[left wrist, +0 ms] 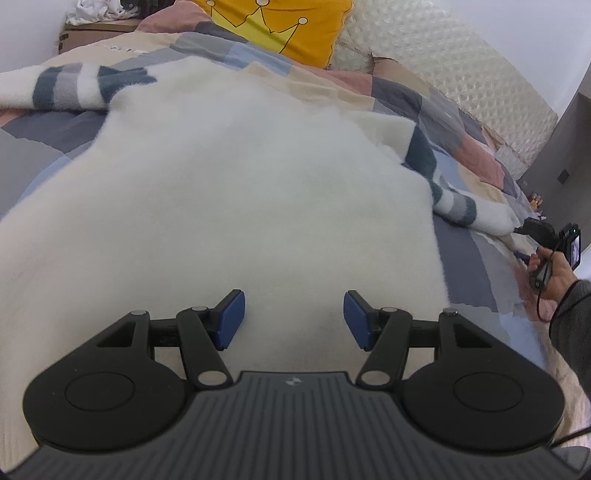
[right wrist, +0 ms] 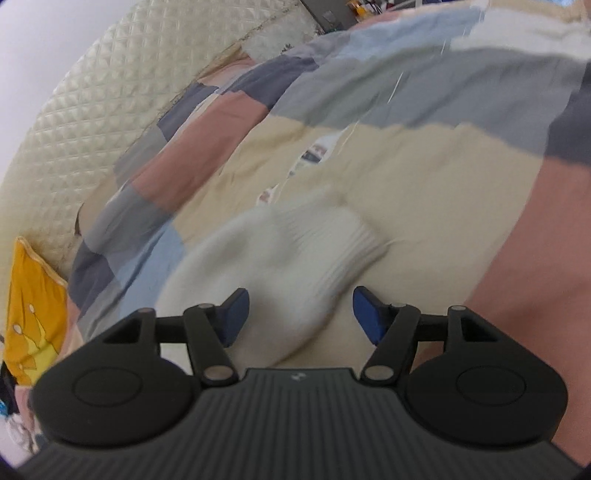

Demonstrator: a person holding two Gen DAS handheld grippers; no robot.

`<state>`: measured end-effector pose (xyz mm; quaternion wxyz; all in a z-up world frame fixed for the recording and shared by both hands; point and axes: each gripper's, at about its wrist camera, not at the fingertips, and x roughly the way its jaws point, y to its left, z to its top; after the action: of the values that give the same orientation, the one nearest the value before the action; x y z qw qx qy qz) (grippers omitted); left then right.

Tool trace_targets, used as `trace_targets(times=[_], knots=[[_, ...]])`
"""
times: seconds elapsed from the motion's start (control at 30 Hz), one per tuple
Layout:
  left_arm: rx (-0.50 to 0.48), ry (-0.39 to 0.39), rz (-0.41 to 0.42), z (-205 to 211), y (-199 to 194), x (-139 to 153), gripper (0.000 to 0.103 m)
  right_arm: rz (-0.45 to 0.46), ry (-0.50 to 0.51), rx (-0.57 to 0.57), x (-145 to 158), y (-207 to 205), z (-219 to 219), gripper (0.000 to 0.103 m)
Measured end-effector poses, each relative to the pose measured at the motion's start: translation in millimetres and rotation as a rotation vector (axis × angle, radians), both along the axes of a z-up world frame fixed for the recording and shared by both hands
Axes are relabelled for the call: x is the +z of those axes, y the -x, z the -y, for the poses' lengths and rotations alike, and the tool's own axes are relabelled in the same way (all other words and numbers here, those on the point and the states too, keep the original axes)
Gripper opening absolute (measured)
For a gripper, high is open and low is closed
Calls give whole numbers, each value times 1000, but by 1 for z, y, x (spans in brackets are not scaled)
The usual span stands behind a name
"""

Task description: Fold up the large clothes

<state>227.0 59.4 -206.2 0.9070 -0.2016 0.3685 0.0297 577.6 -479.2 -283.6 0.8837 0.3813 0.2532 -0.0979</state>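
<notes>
From my left wrist camera, starting at the far left, one striped sleeve (left wrist: 66,90) of the white sweater (left wrist: 229,192) stretches out across the patchwork bedspread (left wrist: 44,147), banded in teal and grey. The sweater's fluffy body lies flat on the bed and fills most of my view. My left gripper (left wrist: 293,319) hovers over its near edge with the blue pads well apart and nothing between them but the fabric below; I cannot tell whether the pads touch the knit. Beyond the sweater sits a yellow cushion (left wrist: 280,26) with a crown drawing, against a quilted cream headboard (left wrist: 443,66). To the right, the other striped sleeve (left wrist: 454,199) runs off the sweater's edge toward my right hand (left wrist: 554,273), which holds the other tool.

On the right wrist camera, the picture is blurred. The yellow cushion (right wrist: 33,306) shows at the far left. My right gripper (right wrist: 299,315) stands open, and the white ribbed cuff (right wrist: 295,254) lies on the bedspread (right wrist: 406,177) between and beyond the pads, which are not pressing on it.
</notes>
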Motion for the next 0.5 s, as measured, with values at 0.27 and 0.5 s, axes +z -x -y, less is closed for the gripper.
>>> trace_targets(times=[0.27, 0.5], knots=[[23, 6, 14, 0, 2, 2, 65, 100, 180, -76, 52, 21, -1, 11], [13, 14, 43, -2, 11, 12, 65, 23, 257, -154, 58, 63, 28, 10]])
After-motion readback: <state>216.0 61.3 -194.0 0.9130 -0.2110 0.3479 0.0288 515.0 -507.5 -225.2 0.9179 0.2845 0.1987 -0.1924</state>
